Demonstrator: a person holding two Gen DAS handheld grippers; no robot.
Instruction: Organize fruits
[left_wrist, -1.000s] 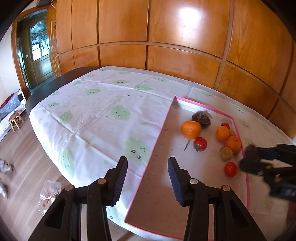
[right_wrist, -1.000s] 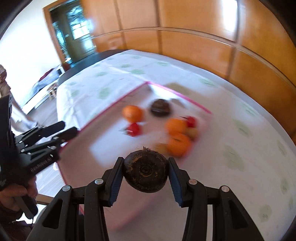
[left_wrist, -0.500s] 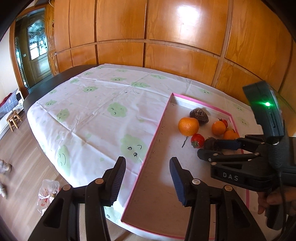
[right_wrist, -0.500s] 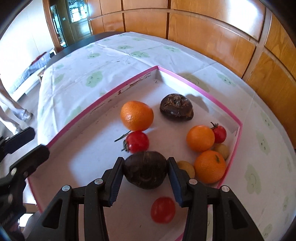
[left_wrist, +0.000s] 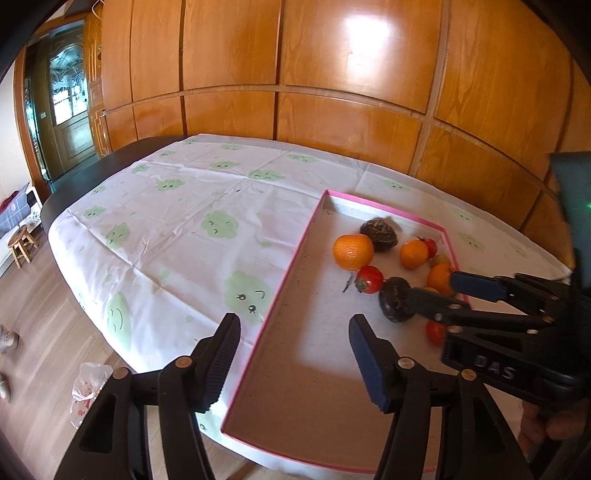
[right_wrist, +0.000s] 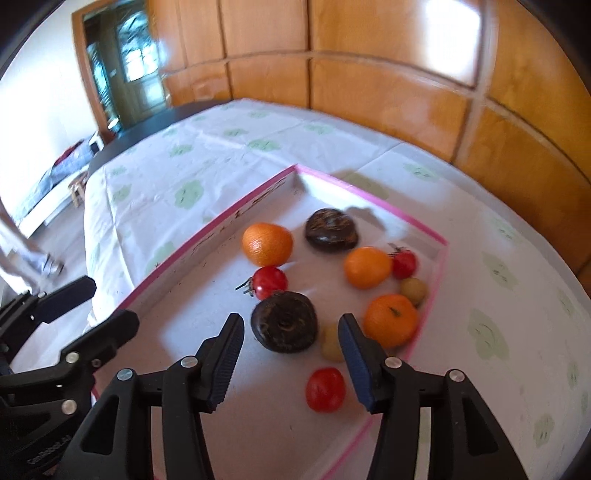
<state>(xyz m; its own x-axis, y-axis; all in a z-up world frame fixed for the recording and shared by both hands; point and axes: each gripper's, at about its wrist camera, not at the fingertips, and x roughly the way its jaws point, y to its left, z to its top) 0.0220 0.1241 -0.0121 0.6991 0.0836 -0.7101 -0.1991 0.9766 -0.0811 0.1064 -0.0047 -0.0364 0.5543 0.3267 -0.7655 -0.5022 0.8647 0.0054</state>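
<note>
Right wrist view: right tongs (right_wrist: 291, 363) are opening, dark fruit (right_wrist: 284, 320) resting free in the pink-edged tray (right_wrist: 207, 238). Left tongs (left_wrist: 293, 356) open wider, empty. Fruit looks firm, round, likely to roll; grip its sides.

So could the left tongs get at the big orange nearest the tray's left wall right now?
Probably yes: the left tongs are opening and empty, and the tray floor up to the big orange looks bare; the right tongs sit off to its right.

Black tool (right_wrist: 291, 354), ribbed blue pads (right_wrist: 352, 360), brass screws
</note>
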